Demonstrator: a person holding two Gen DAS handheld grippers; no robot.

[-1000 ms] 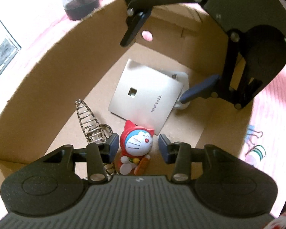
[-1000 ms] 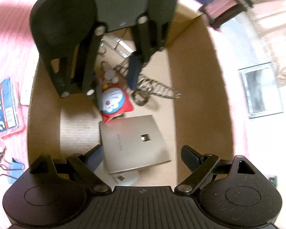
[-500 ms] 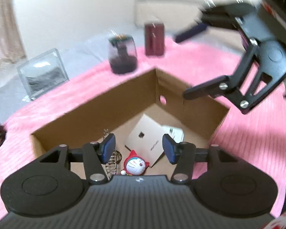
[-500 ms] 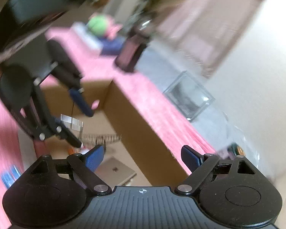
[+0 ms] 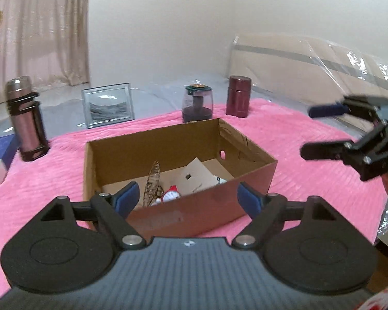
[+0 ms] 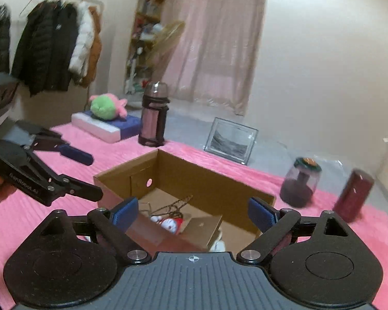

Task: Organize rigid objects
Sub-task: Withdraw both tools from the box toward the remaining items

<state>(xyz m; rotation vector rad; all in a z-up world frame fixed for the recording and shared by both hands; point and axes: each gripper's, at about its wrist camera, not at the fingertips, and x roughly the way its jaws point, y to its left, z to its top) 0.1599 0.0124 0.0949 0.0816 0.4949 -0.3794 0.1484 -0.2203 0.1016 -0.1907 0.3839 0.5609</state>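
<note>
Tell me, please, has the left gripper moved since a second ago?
Yes. The left gripper has risen out of the cardboard box and back, past its near wall; its jaws have just been opening, with nothing between them.

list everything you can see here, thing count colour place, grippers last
cardboard box: 1, brown, open, on the pink blanket
blanket: 1, pink, under everything
cat figure: 1, red, white and blue, inside the box
flat square panel: 1, silver-white, inside the box
wire spring piece: 1, metal, inside the box beside the figure
flask: 1, pink and black, left of the box
picture frame: 1, clear, behind the box
dark jar: 1, smoky purple, behind the box
canister: 1, maroon, right of the jar
plush toy: 1, green and pink, on a flat white and blue box
coats: several, black, white and brown, on a rack
left gripper: black, blue pads, open, empty
right gripper: same, open, empty
</note>
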